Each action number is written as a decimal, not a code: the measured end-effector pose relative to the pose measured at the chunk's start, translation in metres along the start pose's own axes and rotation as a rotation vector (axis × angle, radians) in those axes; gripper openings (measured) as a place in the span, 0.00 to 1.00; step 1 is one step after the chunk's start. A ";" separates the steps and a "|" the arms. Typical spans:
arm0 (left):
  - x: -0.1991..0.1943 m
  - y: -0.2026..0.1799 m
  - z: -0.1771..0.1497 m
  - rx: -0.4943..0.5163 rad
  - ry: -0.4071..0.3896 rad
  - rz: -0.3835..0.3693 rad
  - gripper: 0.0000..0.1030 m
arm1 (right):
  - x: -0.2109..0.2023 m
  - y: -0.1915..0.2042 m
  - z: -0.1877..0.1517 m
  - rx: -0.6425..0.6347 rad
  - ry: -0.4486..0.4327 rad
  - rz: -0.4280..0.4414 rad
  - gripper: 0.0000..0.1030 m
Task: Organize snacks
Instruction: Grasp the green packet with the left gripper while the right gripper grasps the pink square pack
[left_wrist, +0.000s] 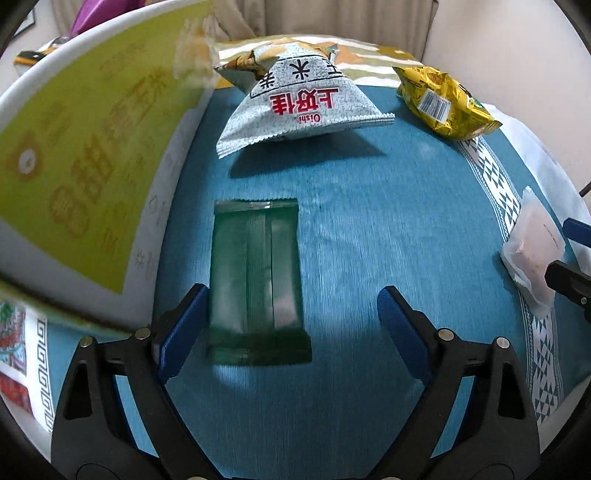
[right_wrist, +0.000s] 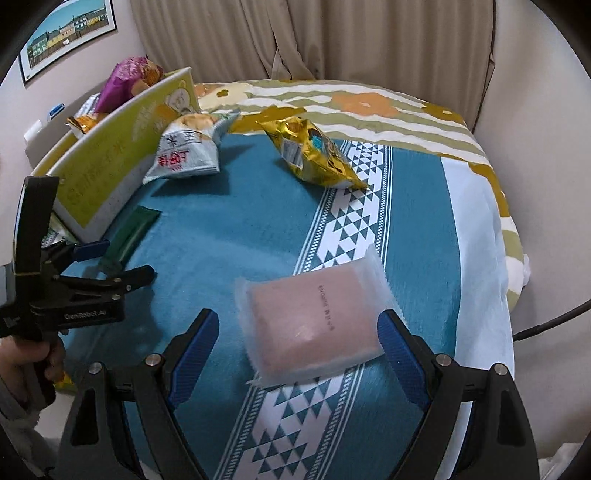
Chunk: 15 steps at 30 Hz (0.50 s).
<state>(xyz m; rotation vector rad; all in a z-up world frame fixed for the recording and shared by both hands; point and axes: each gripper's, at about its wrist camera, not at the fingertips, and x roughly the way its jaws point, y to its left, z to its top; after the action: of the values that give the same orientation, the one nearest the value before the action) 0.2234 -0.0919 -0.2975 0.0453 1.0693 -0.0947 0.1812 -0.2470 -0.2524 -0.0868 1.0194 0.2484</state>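
Both grippers spread over snacks on the tabletop.

Our left gripper (left_wrist: 291, 317) gapes around the green packet (left_wrist: 256, 280); our right gripper (right_wrist: 299, 343) brackets the pink pouch (right_wrist: 314, 325). Beyond lie the white bag (left_wrist: 299, 107), gold bag (right_wrist: 314, 155) and yellow-green box (right_wrist: 110, 162).

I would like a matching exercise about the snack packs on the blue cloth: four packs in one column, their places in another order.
Packs:
1. green packet
2. pink pack
3. gold bag
4. grey-white bag

Places:
A. between the open right gripper fingers
B. beside the yellow-green box, far end
C. on the patterned band, far side
D. between the open left gripper fingers

Pairs: 1-D, 2-A, 3-C, 4-B
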 end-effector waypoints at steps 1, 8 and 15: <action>0.000 0.001 0.002 -0.004 0.001 0.001 0.88 | 0.002 0.001 0.001 -0.007 0.000 -0.005 0.83; -0.001 0.002 0.005 -0.006 0.017 -0.002 0.80 | 0.017 0.002 0.003 -0.085 0.050 -0.036 0.83; -0.007 -0.010 0.008 0.048 -0.003 -0.027 0.54 | 0.025 -0.002 0.004 -0.094 0.081 -0.034 0.83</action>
<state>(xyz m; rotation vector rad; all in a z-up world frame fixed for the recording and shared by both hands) 0.2261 -0.1018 -0.2874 0.0742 1.0644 -0.1445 0.1978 -0.2440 -0.2713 -0.2011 1.0858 0.2635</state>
